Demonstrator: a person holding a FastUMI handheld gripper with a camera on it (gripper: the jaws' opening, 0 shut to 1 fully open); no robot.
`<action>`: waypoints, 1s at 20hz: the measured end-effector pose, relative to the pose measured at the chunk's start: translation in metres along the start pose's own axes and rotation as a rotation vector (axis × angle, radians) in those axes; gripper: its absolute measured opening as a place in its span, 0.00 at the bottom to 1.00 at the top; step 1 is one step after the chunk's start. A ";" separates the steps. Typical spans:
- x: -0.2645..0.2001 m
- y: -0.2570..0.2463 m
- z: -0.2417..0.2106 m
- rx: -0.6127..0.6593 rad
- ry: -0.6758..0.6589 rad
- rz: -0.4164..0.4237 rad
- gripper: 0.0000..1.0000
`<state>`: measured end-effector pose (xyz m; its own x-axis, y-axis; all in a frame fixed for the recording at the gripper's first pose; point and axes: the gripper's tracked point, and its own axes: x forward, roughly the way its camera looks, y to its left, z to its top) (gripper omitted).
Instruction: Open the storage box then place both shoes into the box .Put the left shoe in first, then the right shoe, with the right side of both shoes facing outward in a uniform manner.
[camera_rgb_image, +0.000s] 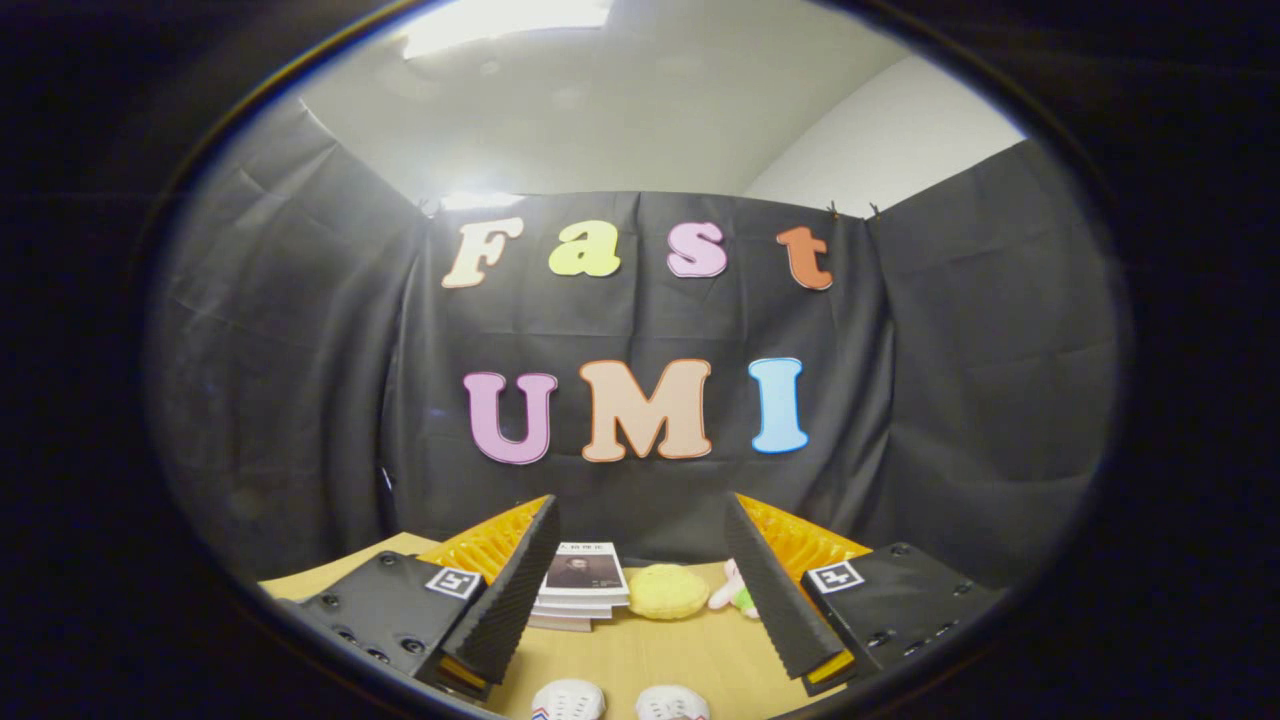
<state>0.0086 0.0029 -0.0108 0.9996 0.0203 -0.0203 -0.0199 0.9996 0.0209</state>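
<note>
Below the spread, empty gripper (640, 590), two shoes (568, 700) sit at 6 o'clock; it should tilt down to find the box.

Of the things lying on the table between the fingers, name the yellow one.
It is the round yellow plush cushion, beyond the open fingers. It lies between the stack of books and a small pink-and-green toy; the two white shoes sit nearer.

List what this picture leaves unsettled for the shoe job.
- Two white shoes, gripper view: only their tips show below the open fingers; left from right cannot be told.
- Small pink and green toy: partly behind one finger, too small to identify.
- Stack of books: one edge hidden by the other finger.
</note>
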 end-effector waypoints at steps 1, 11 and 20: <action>0.000 -0.001 0.000 0.001 0.001 0.002 1.00; -0.005 0.015 -0.018 0.128 0.047 0.105 1.00; -0.014 0.032 -0.090 0.513 0.282 0.246 1.00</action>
<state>-0.0075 0.0365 -0.0997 0.9217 0.3231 -0.2148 -0.1662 0.8291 0.5339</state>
